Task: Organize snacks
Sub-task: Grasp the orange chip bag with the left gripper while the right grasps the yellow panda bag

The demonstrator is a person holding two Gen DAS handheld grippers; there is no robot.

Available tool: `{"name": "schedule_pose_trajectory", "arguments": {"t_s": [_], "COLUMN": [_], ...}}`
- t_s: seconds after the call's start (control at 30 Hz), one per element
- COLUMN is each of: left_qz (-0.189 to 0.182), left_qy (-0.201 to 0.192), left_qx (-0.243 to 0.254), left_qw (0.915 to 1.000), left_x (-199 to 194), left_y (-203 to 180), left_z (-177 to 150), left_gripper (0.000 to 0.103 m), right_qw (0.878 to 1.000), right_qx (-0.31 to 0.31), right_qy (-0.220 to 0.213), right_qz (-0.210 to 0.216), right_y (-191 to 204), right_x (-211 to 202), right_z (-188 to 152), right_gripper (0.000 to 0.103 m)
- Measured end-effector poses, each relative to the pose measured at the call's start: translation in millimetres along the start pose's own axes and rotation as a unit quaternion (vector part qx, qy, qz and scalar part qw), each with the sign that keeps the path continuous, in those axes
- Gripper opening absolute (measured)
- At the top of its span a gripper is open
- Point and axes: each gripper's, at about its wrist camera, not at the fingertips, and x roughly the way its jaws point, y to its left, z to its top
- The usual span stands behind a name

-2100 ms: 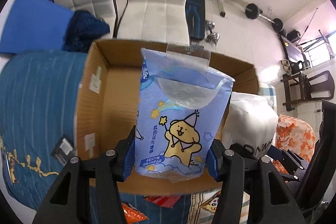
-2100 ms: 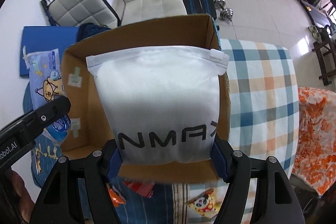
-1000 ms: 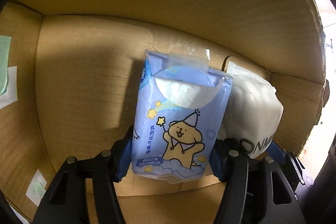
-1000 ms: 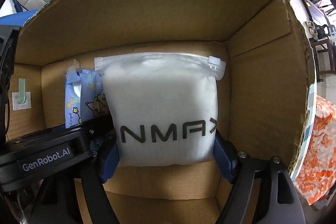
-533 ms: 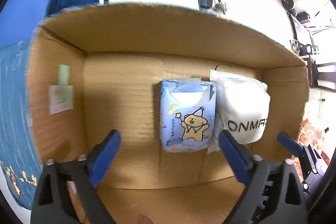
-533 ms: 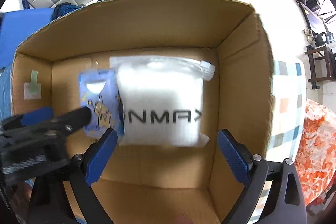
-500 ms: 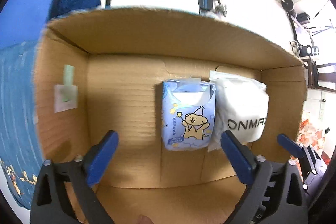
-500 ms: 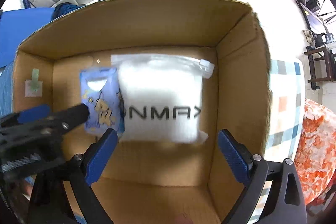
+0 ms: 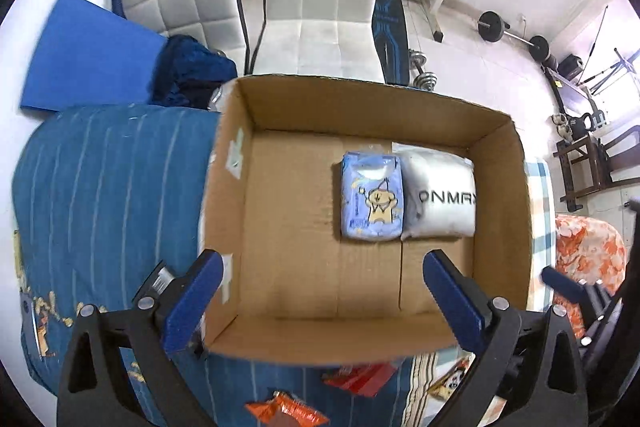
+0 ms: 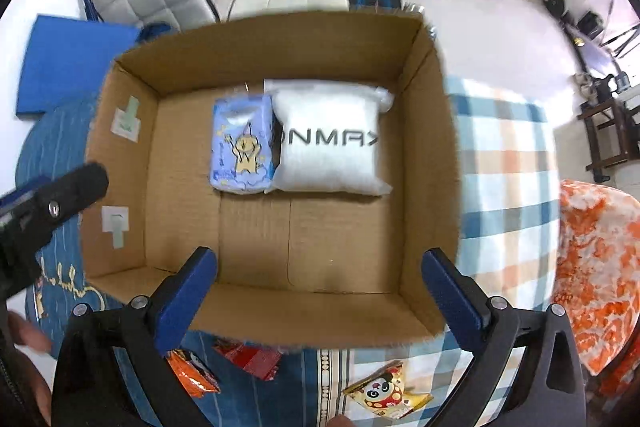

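Grippers both empty above the cardboard box (image 10: pixel 424 163) — left gripper (image 9: pixel 320 301) spread wide with nothing between the pads, right gripper (image 10: pixel 320 297) with jaws opening, also nothing between them. Blue cartoon pack (image 10: pixel 243 144) and white ONMAX pouch (image 10: pixel 330 139) lie flat on the box floor, touching side by side, toward the far wall. Loose snacks sit outside, just past the near wall, below the fingers: orange packet (image 10: pixel 192 373), red packet (image 10: pixel 250 357), panda packet (image 10: pixel 380 393). Panda packet lies under the right gripper's side — likely that hand's next pick; orange one is nearer the left.
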Motion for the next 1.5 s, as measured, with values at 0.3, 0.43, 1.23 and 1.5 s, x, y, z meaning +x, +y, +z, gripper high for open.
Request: {"name": "schedule_pose_trajectory", "arguments": {"t_s": [0.3, 0.43, 1.23, 1.5], "left_qz": [0.026, 0.035, -0.003, 0.076], "left_qy": [-0.049, -0.075, 0.112, 0.161], "left_qx": [0.003, 0.014, -0.043, 0.179], "left_qw": [0.9984, 0.9965, 0.9928, 0.9674], "left_x": [-48.4, -74.1, 28.7, 88.4], "left_y": [-10.8, -14.8, 42.1, -3.5], "left_z": [-45.4, -66.5, -200.0, -223.2], "left_gripper": [0.102, 0.102, 0.102, 0.102], "right_qw": [0.997, 0.996, 0.978, 0.982], "right_qx": [-0.005, -0.011, 0.146, -0.110], "right_qy": [-0.077, -0.091, 0.142, 0.141], "right_qz": [0.000, 0.007, 0.041, -0.061], "right_y": [3.0, 6.7, -133.0, -56.0], "right_x": [-81.3, -104.3, 41.9, 68.2], "right_z": [-38.2, -57.9, -179.2, -195.4], "right_gripper": [0.103, 0.103, 0.103, 0.103]}}
